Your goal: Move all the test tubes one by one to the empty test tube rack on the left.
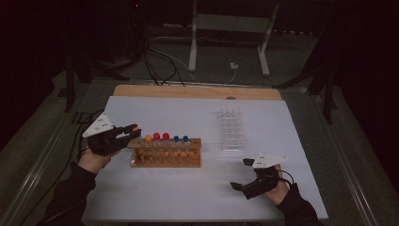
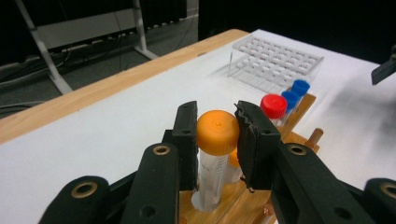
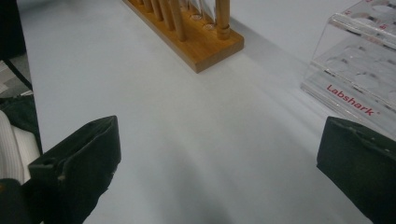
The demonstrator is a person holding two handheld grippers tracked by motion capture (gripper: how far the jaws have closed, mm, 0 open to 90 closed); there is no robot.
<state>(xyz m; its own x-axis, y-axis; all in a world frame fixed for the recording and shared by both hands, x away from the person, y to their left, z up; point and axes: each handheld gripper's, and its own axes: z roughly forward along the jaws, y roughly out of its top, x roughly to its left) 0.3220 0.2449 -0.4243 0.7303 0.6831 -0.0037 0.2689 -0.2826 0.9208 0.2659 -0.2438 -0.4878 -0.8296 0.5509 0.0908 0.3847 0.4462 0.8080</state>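
Observation:
My left gripper [image 1: 133, 131] is shut on the orange cap [image 2: 217, 132] of a clear tube [image 2: 211, 179], one pad on each side. The tube stands upright at the left end of the wooden rack [image 1: 165, 154], and its lower part goes down into the rack's top board. In the rack beside it stand another orange-capped tube [image 1: 148, 138], two red-capped tubes [image 1: 161, 136] and two blue-capped tubes [image 1: 180, 139]. My right gripper [image 1: 241, 173] lies low over the white sheet at the front right, open, with bare sheet between its jaws [image 3: 219, 163].
A clear plastic rack [image 1: 232, 128] with empty holes stands to the right of the wooden rack [image 3: 201, 42]; in the right gripper view its corner [image 3: 359, 70] is near the right jaw. A wooden table edge [image 1: 197, 92] runs along the back. Cables and stand legs lie beyond.

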